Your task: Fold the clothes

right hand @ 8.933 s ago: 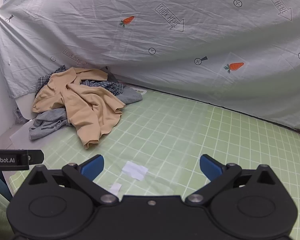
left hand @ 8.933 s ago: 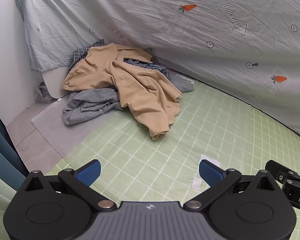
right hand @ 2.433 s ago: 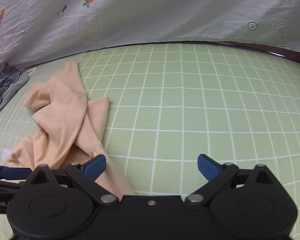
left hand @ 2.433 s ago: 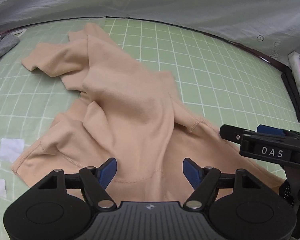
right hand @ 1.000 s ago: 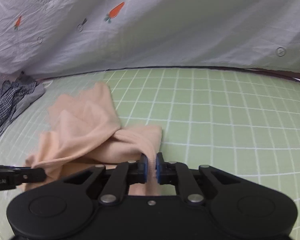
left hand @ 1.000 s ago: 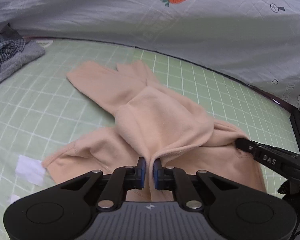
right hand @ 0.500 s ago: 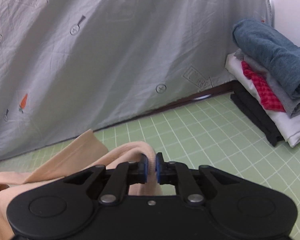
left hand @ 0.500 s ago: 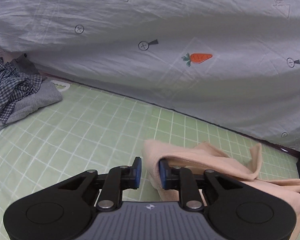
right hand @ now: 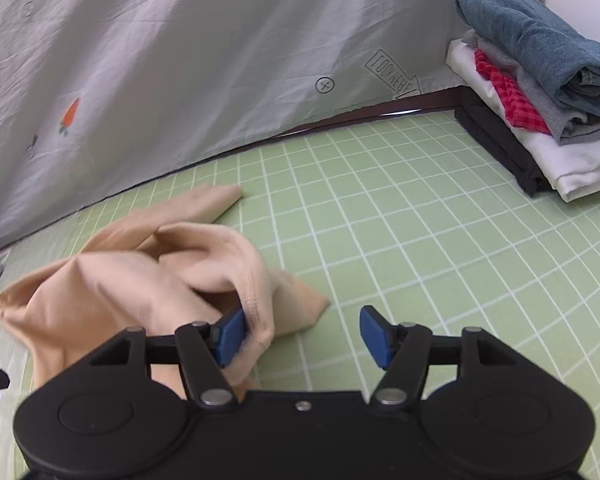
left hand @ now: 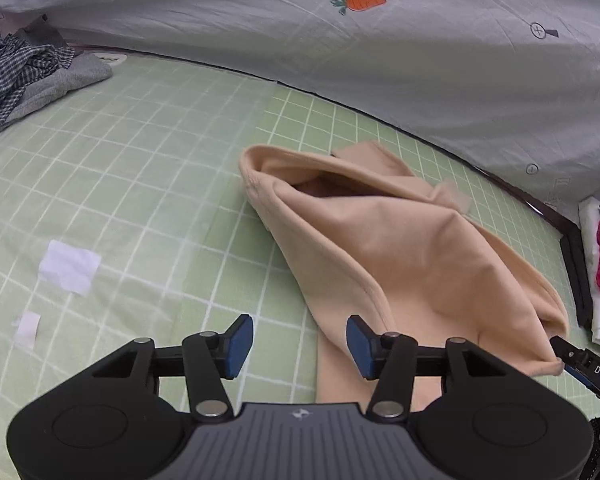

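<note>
From the left wrist, the left gripper (left hand: 300,342) hangs with fingers spread, holding nothing. The tan shirt (left hand: 412,248) lies bunched on the green mat (left hand: 148,184), just right of the fingers. It looks light, soft and limp, so a hem or corner seems the best hold. Its near edge is hidden behind the gripper.

From the right wrist, the right gripper (right hand: 302,340) is also spread; its left pad touches a stitched hem of the shirt (right hand: 140,280). Folds hide the sleeves.
</note>
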